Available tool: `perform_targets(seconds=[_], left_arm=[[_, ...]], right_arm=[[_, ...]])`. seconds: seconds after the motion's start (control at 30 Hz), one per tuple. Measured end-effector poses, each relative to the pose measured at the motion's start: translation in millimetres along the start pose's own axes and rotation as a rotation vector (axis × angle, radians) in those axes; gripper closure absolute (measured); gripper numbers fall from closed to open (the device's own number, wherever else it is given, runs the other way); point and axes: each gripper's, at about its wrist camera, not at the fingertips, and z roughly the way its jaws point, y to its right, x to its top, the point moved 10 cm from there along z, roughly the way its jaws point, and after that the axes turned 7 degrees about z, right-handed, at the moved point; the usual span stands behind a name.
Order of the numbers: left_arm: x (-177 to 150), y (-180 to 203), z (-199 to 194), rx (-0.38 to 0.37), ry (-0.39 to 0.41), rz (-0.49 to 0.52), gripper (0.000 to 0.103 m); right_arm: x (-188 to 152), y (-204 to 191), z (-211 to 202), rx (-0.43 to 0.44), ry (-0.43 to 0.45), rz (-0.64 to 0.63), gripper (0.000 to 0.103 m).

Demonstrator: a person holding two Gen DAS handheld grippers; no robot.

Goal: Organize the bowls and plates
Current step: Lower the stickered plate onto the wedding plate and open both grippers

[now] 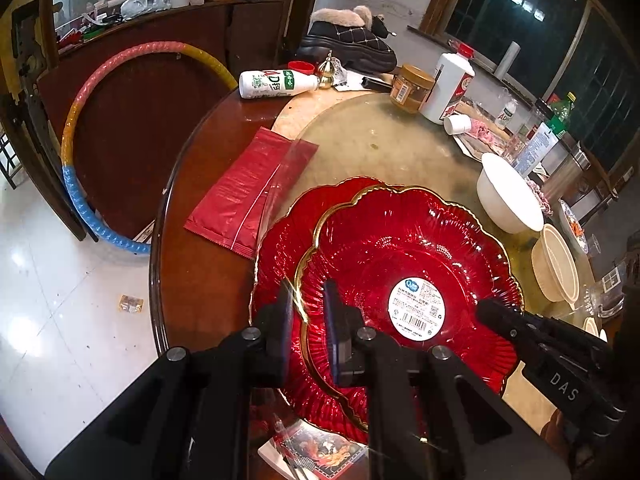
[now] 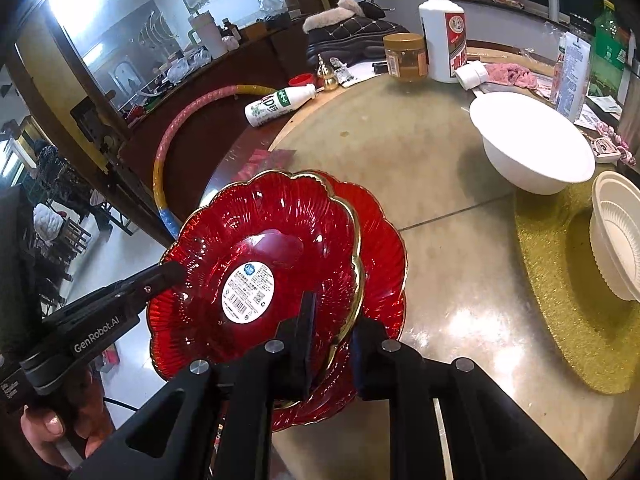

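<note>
Top red plate point(image 1: 404, 256) sits offset on lower red plate point(image 1: 280, 240), desk point(image 1: 200, 280) edge side of white bowl point(image 1: 508, 196). Left hand-held gripper point(image 1: 308, 304) + right hand-held gripper point(image 2: 332, 320) each straddle top plate's gold rim, fingers apart, not clenched yet. Judgement: squeeze both evenly, keep level, centre over lower plate; glass likely slippery.

Plates point(image 1: 420, 248) ribbed red glass, gold scalloped rims; bowl point(image 2: 532, 148) plain white; hoop point(image 1: 86, 148) pink/yellow/blue bands.

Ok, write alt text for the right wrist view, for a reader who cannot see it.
The right hand-held gripper straddles the gold rim of the upper red glass plate, which sits on a second red plate, while the left hand-held gripper reaches its opposite edge. A white bowl and stacked white bowls sit farther right on the round table.
</note>
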Motion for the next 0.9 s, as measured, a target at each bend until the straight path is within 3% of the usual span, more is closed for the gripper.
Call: perform_targets(seconds=[0.9], left_arm=[[-13.5, -0.2, 16.3, 0.036, -0.042, 0.037, 0.091]], right_arm=[[-6.8, 3.2, 12.8, -0.041, -0.026, -0.013, 0.086]])
